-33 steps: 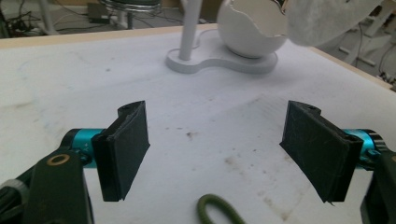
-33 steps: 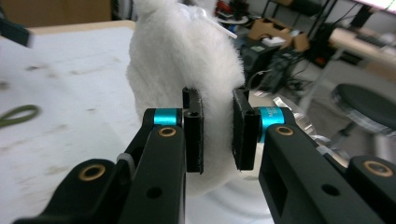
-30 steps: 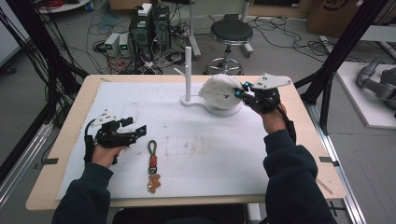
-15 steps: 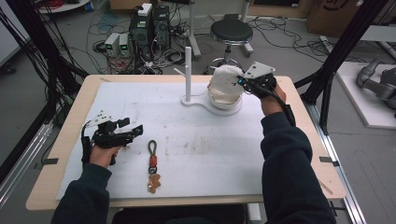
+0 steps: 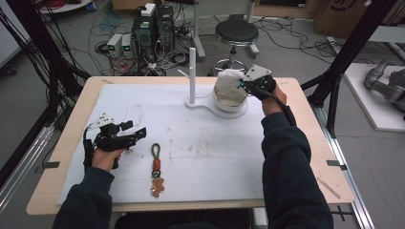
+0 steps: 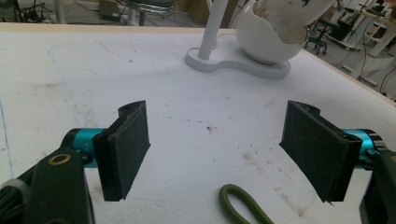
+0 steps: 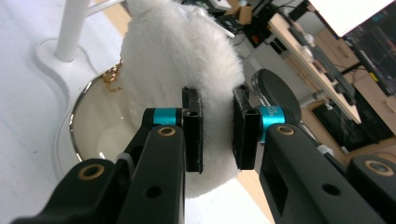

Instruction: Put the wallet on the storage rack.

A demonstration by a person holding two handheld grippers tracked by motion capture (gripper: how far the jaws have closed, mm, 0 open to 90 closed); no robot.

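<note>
Now, over on the left my left gripper [image 5: 139, 132] rests on the white mat [image 5: 210, 157] with its jaws spread wide and nothing between them, the keychain [image 5: 155, 168] with its green cord loop lying just beside it. Moving right, past the white stand [image 5: 192, 76], my right gripper [image 7: 217, 128] is clamped on the fluffy white plush [image 7: 187, 70], holding it over the white bowl [image 7: 93, 130].

Lab: floor cables [image 5: 119, 21], power units [image 5: 153, 28], frame rig [image 5: 353, 52].
</note>
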